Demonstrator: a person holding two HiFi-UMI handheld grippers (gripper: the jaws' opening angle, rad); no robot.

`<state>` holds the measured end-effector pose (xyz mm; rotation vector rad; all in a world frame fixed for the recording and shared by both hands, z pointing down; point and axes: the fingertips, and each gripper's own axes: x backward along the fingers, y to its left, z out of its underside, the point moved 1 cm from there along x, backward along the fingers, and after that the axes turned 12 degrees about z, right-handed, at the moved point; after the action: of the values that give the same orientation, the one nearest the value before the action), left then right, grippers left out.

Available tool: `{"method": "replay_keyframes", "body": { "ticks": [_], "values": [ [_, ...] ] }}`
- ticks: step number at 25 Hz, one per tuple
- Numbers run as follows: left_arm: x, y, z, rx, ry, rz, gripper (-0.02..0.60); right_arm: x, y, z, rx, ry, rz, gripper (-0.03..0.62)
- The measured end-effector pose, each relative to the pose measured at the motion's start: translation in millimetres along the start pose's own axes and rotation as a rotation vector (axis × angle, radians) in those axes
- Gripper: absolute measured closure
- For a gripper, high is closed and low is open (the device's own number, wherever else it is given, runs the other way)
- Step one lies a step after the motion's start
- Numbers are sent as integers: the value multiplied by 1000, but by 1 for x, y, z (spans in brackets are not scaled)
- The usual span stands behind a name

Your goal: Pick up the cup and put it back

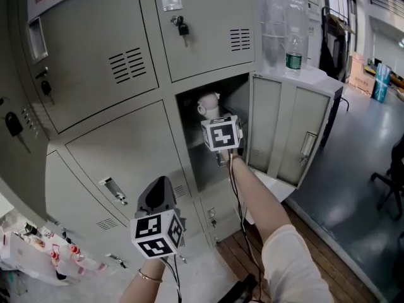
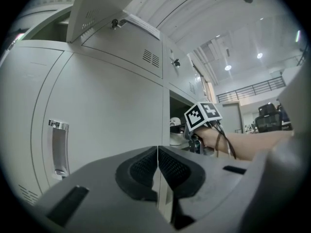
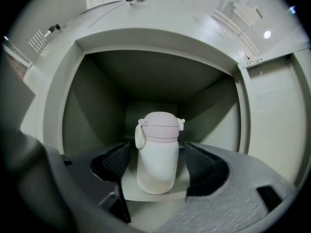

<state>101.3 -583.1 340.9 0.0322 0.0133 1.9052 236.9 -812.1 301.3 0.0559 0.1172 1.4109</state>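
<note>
In the head view the right gripper [image 1: 214, 117] is stretched into the open locker [image 1: 208, 156] at the level of the cup [image 1: 208, 104], while the left gripper [image 1: 160, 185] hangs low in front of the closed doors, well apart from it. The step in hand looks like the grasp, so the arm should go in level and straight, with the cable kept off the locker door [image 1: 287, 131]. The left gripper view shows that gripper's pads pressed together with nothing between them. It has no part in the pick and is best held where it is, clear of the doorway. The right gripper view shows its jaws wide apart with the cup [image 3: 156, 154] upright between them. A gap shows on both sides of the body, so the pads seem to hold nothing yet, though I cannot rule out a light brush. The cup stands near the front edge of the table [image 3: 130, 191], which here is the locker's shelf, about midway between its side edges. To grasp well, I would centre the body between the pads and close on the plain white wall below the pink lid, not on the loop at its left. A gentle, even squeeze should keep the smooth, rounded body from tipping toward the back edge or twisting out. After that, lift straight up before drawing it out.
</note>
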Motion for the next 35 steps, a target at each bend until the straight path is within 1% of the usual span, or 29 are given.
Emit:
{"method": "replay_keyframes", "body": {
  "ticks": [3, 8, 14, 17, 18, 20, 22, 26, 28, 34, 35],
  "values": [
    [7, -1, -1, 7, -5, 4, 572, 12, -7, 6, -10, 19, 18, 249],
    [18, -4, -2, 13, -11, 18, 571, 41, -12, 14, -43, 34, 36, 271],
    [34, -9, -1, 5, -5, 38, 572, 84, -23, 25, -77, 54, 81, 330],
    [44, -14, 1, 17, 1, 52, 572, 112, -31, 32, -95, 54, 110, 359],
    [47, -16, 2, 20, 3, 58, 572, 122, -33, 35, -99, 56, 119, 371],
    [53, -20, 1, 18, 4, 76, 572, 141, -38, 42, -98, 62, 138, 420],
    [58, -26, -1, 13, 0, 100, 572, 159, -42, 48, -86, 71, 163, 450],
    [74, -36, 2, 0, 14, 151, 572, 200, -43, 64, -90, 90, 209, 491],
    [84, -39, 4, -3, 22, 175, 572, 221, -39, 70, -90, 99, 232, 510],
    [117, -40, 11, 10, 35, 234, 571, 278, -19, 82, -93, 112, 309, 601],
    [123, -39, 12, 12, 36, 243, 572, 288, -15, 83, -95, 111, 321, 602]
  ]
}}
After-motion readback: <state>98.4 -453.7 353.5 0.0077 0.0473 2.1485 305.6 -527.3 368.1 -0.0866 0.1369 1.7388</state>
